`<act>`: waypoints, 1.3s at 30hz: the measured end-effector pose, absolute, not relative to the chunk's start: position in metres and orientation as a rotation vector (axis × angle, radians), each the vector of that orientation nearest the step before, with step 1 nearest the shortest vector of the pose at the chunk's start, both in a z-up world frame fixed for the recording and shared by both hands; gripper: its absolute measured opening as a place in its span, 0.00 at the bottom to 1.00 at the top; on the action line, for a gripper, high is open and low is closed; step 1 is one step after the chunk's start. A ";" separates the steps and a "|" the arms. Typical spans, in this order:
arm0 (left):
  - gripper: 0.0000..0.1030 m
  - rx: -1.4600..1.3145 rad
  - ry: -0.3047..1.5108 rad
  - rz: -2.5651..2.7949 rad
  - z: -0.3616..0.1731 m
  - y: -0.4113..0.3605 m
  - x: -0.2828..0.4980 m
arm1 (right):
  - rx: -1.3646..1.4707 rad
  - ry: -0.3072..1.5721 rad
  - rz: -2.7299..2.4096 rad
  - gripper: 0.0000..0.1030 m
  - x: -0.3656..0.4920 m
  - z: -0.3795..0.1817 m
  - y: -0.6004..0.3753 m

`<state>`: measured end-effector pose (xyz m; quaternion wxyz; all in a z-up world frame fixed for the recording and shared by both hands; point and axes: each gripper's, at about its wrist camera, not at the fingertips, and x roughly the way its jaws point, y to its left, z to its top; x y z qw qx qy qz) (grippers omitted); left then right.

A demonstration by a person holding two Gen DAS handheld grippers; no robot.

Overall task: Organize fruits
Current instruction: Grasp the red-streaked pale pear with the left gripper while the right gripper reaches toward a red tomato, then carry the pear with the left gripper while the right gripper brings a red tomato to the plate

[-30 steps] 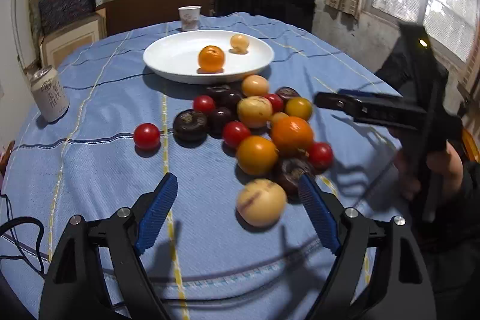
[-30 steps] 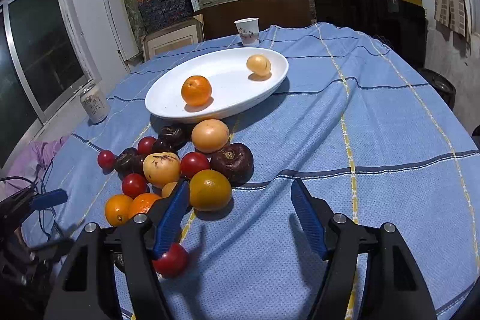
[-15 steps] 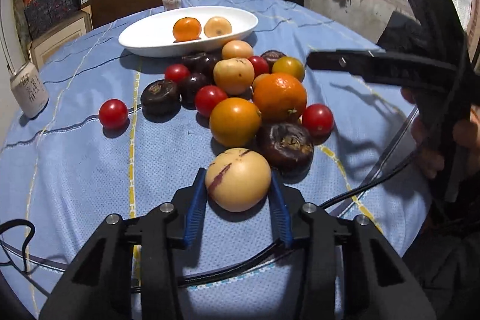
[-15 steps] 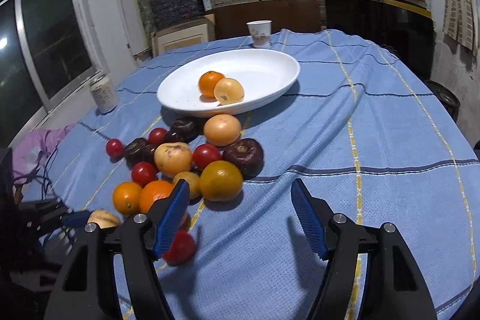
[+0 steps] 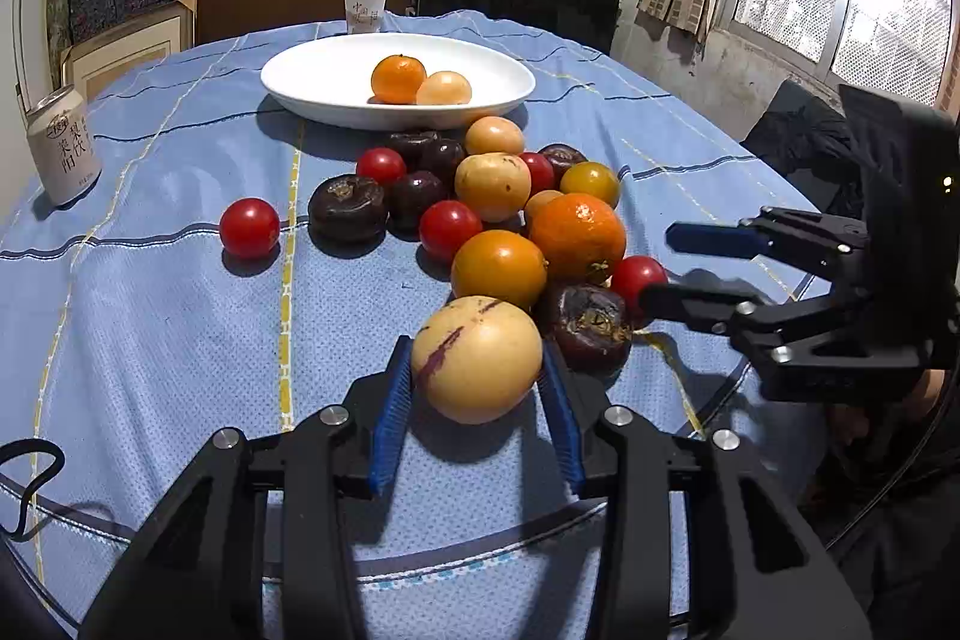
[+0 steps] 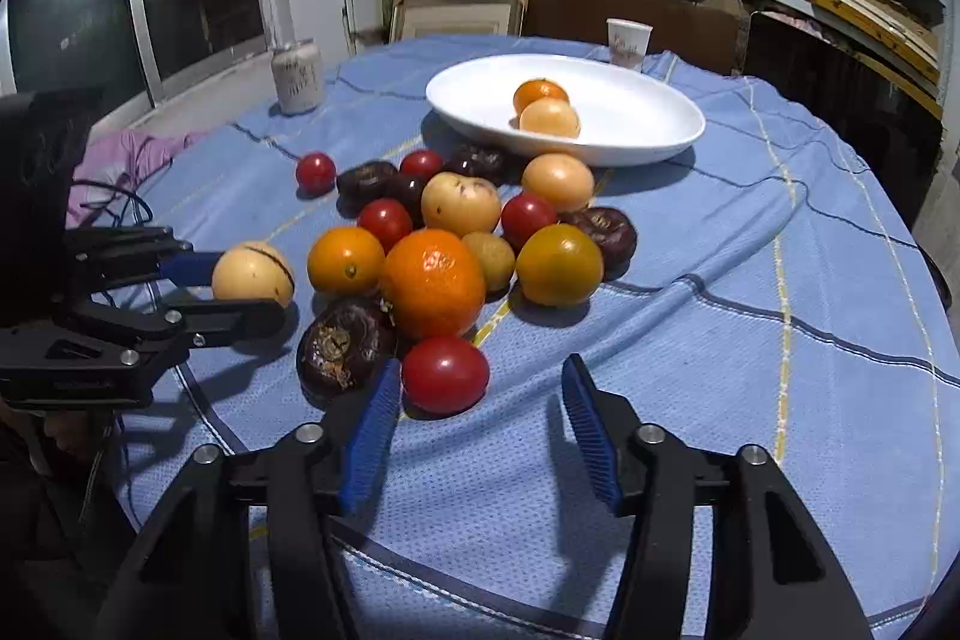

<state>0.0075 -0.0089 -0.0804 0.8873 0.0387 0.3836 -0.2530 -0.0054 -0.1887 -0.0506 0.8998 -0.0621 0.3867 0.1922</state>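
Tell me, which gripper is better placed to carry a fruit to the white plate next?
Left: the left gripper already clamps the pale yellow fruit. The right gripper is closing around the red tomato, one pad apart.

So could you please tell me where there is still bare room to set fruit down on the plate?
The plate is bare except for an orange and a pale fruit touching at its middle. The cloth in front of it is crowded with the fruit pile.
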 end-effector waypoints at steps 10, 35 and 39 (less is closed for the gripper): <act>0.39 0.081 0.815 -0.518 -0.083 -0.010 0.011 | -0.177 0.858 0.429 0.38 -0.001 -0.059 -0.173; 0.39 0.020 0.731 -0.466 -0.019 -0.011 0.101 | -0.051 0.712 0.317 0.30 0.072 0.012 -0.212; 0.39 -0.003 0.746 -0.448 -0.014 -0.020 0.149 | -0.037 0.708 0.285 0.30 0.119 0.015 -0.213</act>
